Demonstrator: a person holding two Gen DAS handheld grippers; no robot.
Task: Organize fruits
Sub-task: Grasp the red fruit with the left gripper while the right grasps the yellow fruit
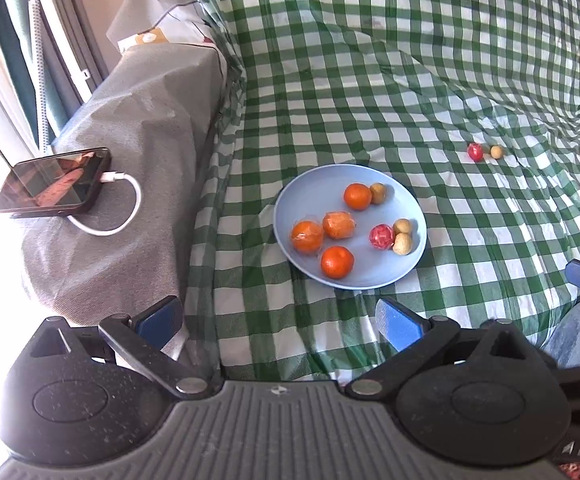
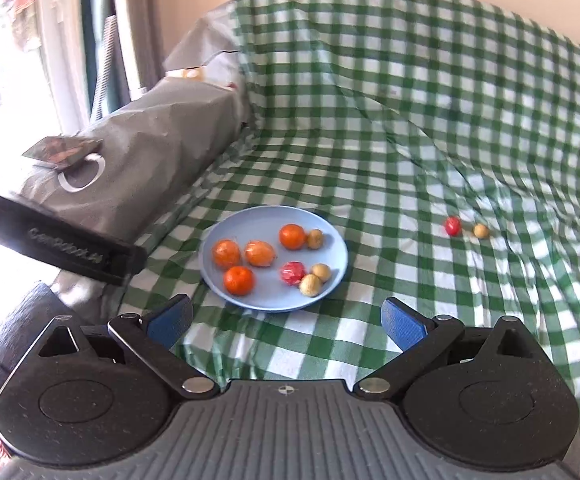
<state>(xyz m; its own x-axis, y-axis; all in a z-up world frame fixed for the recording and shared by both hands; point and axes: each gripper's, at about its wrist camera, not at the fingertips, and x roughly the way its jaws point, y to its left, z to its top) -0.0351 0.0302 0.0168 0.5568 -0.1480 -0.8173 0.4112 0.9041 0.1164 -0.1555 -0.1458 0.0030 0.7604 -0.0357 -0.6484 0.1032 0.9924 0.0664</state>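
Note:
A light blue plate [image 1: 313, 188] [image 2: 258, 220] lies on a green checked cloth [image 1: 369, 80] [image 2: 369, 120]. It holds several orange fruits [image 1: 357, 196] [image 2: 291, 236], a red fruit [image 1: 381, 236] [image 2: 292, 272] and three small tan fruits [image 1: 403, 243] [image 2: 310, 285]. Off the plate to the right lie a small red fruit [image 1: 475, 151] [image 2: 452, 225] and a tan fruit [image 1: 497, 152] [image 2: 480, 231]. My left gripper [image 1: 280, 316] hangs open in front of the plate, holding nothing. My right gripper [image 2: 288, 320] is open too, just short of the plate's near rim.
A grey-covered armrest [image 1: 130, 152] [image 2: 150, 144] rises left of the plate. On it rests a phone [image 1: 54, 182] [image 2: 62, 148] with a white cable [image 1: 122, 208]. The left gripper's black body [image 2: 62, 248] crosses the right wrist view at the left. Curtains [image 1: 22, 60] hang at the far left.

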